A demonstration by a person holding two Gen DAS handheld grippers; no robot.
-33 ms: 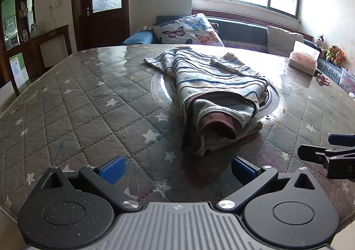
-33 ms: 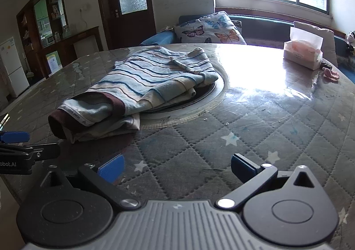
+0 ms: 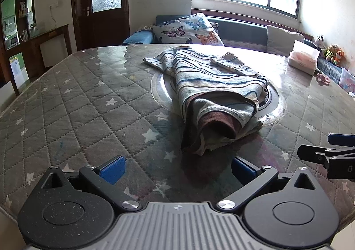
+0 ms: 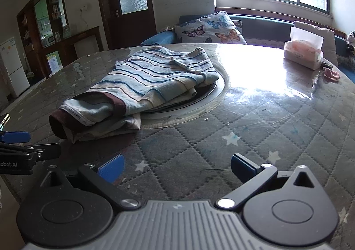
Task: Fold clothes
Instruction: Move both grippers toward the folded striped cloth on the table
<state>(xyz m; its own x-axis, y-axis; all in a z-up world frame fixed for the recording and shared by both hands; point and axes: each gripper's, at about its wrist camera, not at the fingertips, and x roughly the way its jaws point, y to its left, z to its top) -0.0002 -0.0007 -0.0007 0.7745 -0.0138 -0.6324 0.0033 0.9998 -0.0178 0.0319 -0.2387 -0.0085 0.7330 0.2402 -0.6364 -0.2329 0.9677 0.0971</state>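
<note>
Table (image 3: 66,103) bears striped garment (image 3: 213,85) lengthwise toward window.

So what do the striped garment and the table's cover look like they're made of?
Striped garment: soft knit, likely cotton, matte, with a ribbed brown band; it drapes in limp folds. Table cover: quilted star-print fabric, apparently under a clear glossy sheet, judging by the window glare. Both grippers are open, holding nothing.

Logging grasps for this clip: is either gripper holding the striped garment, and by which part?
Nothing is held. Left gripper and right gripper are both open, short of the garment.
</note>
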